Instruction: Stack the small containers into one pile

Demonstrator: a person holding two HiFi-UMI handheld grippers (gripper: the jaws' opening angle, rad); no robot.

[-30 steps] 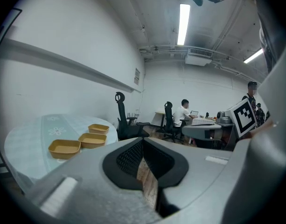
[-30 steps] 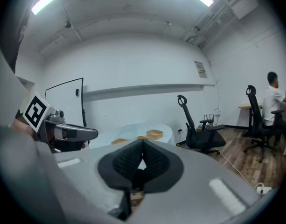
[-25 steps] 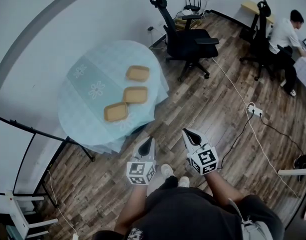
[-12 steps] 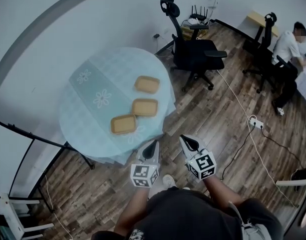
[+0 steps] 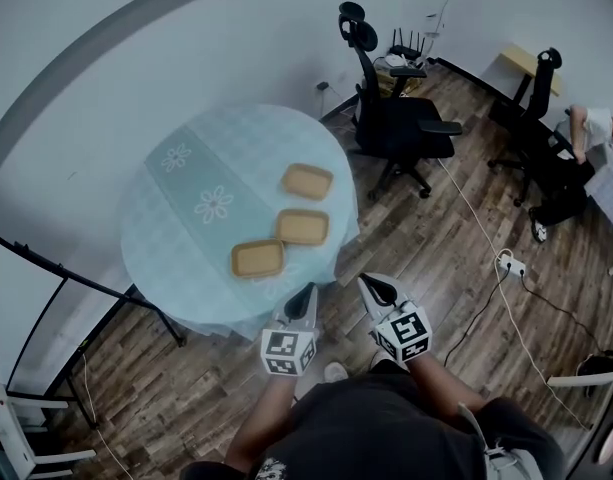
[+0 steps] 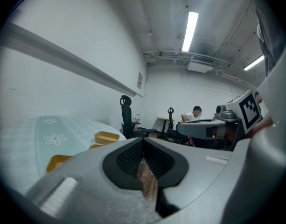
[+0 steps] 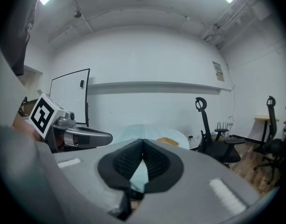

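**Tool state.** The left gripper (image 5: 307, 290) has its jaws closed, the ribbed pads meeting at the tips with nothing between them. The right gripper (image 5: 367, 282) is likewise fully closed and empty. Neither gripper touches any object.

**Pose.** Both grippers are held low in front of the person's body, side by side and slightly apart, jaws pointing forward toward the round table (image 5: 176, 238). Their tips lie just short of the table's near edge, above the wooden floor (image 5: 436, 258). The marker cubes face up toward the head camera.

**Task objects.** Three small tan containers lie separately on the pale blue tablecloth, unstacked: the far container (image 5: 307, 181), the middle container (image 5: 302, 227) and the near container (image 5: 258, 259). The near one lies closest to the left gripper. A black office chair (image 5: 396, 133) stands beyond the table.

**Change from the earlier frames.** The table and containers now lie nearer to the gripper tips than one second ago. Both grippers remain closed and hold the same side-by-side arrangement.
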